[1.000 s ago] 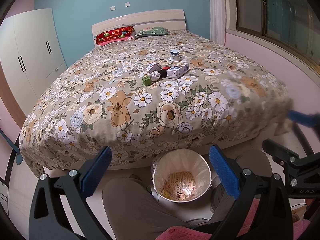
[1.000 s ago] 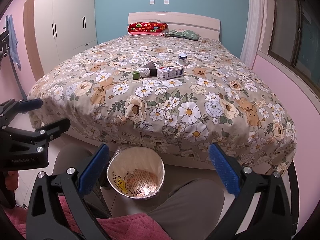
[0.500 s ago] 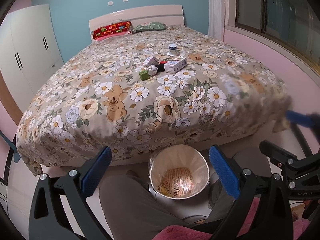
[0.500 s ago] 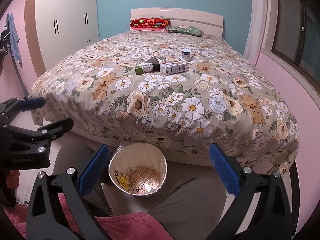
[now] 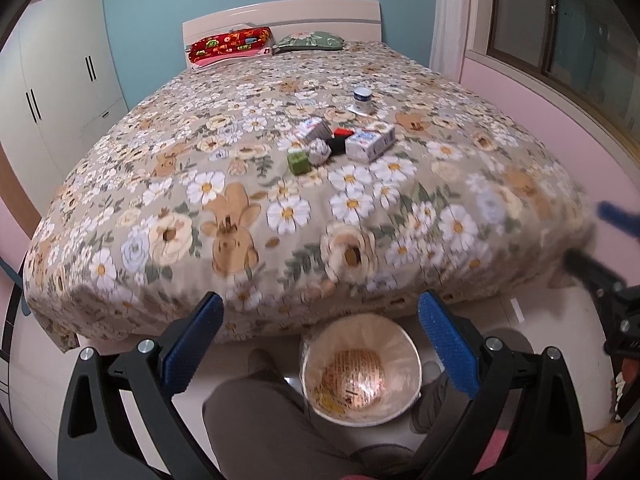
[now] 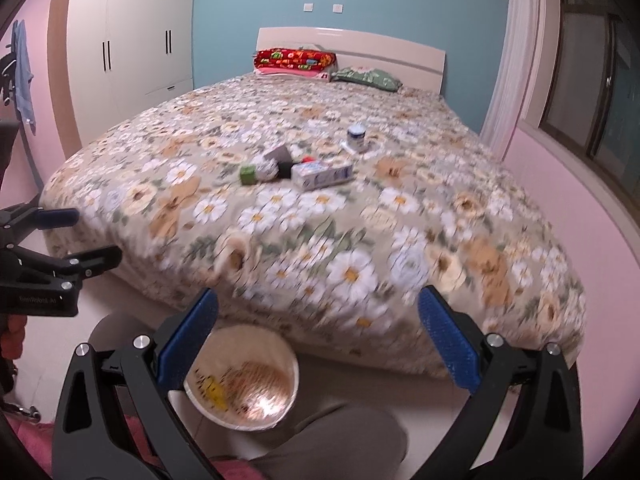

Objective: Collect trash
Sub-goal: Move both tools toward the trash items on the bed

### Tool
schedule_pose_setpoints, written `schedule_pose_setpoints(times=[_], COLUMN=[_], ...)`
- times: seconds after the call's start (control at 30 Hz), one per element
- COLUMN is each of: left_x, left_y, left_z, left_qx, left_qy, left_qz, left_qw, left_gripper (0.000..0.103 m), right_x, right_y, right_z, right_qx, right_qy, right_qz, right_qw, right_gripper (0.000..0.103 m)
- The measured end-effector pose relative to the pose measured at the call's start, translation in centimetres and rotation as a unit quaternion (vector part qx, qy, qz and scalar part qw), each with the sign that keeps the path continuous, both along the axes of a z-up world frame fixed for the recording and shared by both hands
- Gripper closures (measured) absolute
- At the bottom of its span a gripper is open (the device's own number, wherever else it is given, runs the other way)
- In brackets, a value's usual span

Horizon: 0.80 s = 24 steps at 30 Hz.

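Several pieces of trash lie in the middle of a flowered bed (image 5: 240,216): a green box (image 5: 299,162), a foil ball (image 5: 318,151), a white carton (image 5: 370,142), a second small carton (image 5: 314,130), a red and black item (image 5: 339,140) and a white cup (image 5: 362,98). The same green box (image 6: 247,175), white carton (image 6: 322,173) and cup (image 6: 357,138) show in the right wrist view. A lined waste bin (image 5: 360,372) stands on the floor at the bed's foot. My left gripper (image 5: 320,344) and right gripper (image 6: 318,340) are both open and empty, held low above the bin (image 6: 242,378), far from the trash.
A person's grey trouser legs (image 5: 264,420) flank the bin. White wardrobe (image 6: 132,48) at the left wall, pink wall and window (image 5: 560,20) on the right. Pillows (image 5: 230,46) lie at the headboard. Each gripper shows at the edge of the other's view.
Both cameras have moved forward toward the bed and tilted up a little; the trash looks nearer and the bin sits lower in view. Both grippers stay open.
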State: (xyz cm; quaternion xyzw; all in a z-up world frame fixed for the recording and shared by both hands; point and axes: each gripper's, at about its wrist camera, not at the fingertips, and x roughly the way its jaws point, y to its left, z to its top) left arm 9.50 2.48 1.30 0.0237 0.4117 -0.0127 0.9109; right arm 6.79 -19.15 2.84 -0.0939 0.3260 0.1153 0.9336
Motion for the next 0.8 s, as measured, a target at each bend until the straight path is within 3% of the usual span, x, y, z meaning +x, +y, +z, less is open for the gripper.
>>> schedule_pose_setpoints(times=[0.4, 0.8], left_x=[11.7, 23.1], left_y=[0.9, 1.6], left_z=[1.7, -0.4], left_qx=[0.004, 0.007], left_qy=[0.001, 0.016], left_qz=[-0.006, -0.056], left_qw=[1.0, 0.9983], left_gripper=[0.004, 0.004], right_x=[12.4, 25.6], right_y=[-1.2, 1.3], right_z=[3.0, 2.6], right_qx=[0.013, 0.003], right_qy=[0.002, 0.019], right_qz=[-0.002, 0.0], right_qw=[1.0, 1.0], right_gripper=[0.005, 0.005])
